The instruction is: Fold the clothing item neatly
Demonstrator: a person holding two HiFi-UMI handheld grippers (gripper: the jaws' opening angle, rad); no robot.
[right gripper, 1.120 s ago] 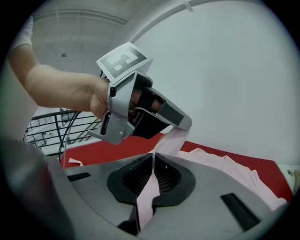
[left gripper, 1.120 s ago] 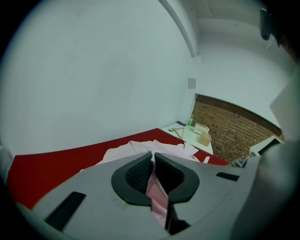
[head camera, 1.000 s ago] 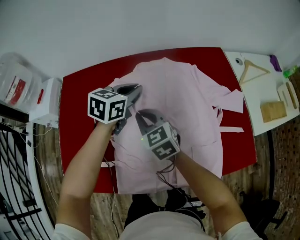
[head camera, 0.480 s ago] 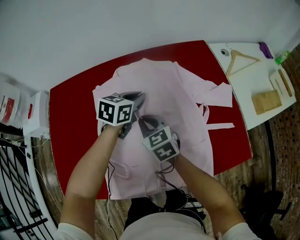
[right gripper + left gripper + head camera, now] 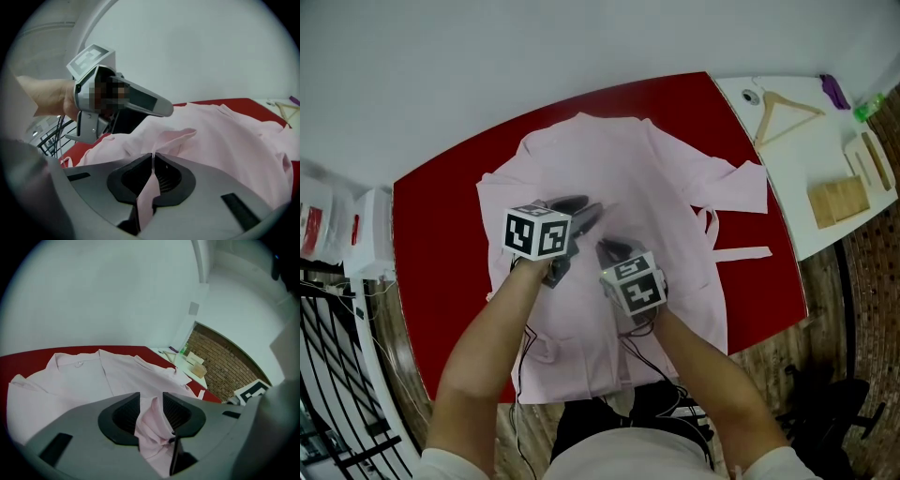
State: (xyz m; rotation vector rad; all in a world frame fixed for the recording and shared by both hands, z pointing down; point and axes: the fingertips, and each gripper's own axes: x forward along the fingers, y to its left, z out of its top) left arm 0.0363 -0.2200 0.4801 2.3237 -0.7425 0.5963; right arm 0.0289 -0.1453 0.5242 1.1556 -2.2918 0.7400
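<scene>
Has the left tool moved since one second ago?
Yes. Against the far right corner of the red table, the left tool has sunk and come toward the near edge. Its jaws have just been opening, with the pink garment between them.

Red table [image 5: 441, 211] in front of me: is carrying the pink garment [image 5: 675, 192], which is lying spread collar-away across most of it. White side table [image 5: 802, 159], just beside its right end: is holding a wooden hanger [image 5: 780, 114] and a wooden block [image 5: 838, 200].

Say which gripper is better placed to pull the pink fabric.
Right: right gripper is shut on the pale pink cloth garment; left gripper: jaws have just been opening, fabric loose between them.
</scene>
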